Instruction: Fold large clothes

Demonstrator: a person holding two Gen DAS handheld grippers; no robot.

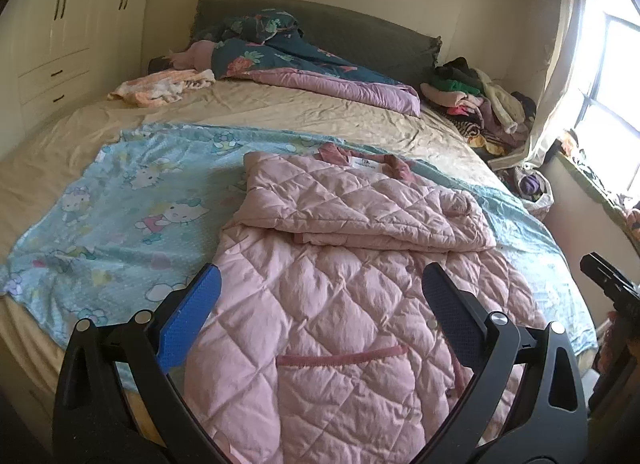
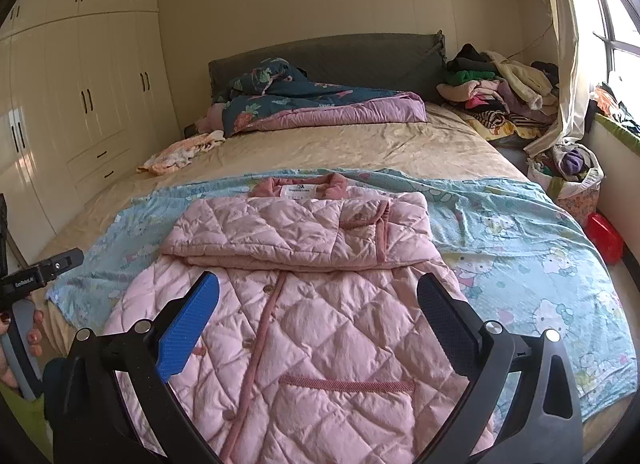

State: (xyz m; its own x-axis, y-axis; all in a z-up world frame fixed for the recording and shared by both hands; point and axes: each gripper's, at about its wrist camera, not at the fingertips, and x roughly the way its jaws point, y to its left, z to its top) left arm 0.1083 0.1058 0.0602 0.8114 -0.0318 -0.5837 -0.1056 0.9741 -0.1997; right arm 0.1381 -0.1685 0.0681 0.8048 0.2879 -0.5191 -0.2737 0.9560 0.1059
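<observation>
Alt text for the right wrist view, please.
A pink quilted jacket, sleeves folded across its chest, lies on a blue cartoon-print sheet on a bed, framed by the open right gripper. The left gripper shows at far left.

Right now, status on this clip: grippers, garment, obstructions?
Left gripper open, right gripper open, both empty. Pink quilted jacket flat on blue blanket, sleeves folded across chest. Nothing in the way.

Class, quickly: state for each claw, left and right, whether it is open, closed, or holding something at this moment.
Left claw: open, holding nothing, above the pink quilted jacket.
Right claw: open, holding nothing, also above the jacket.
</observation>
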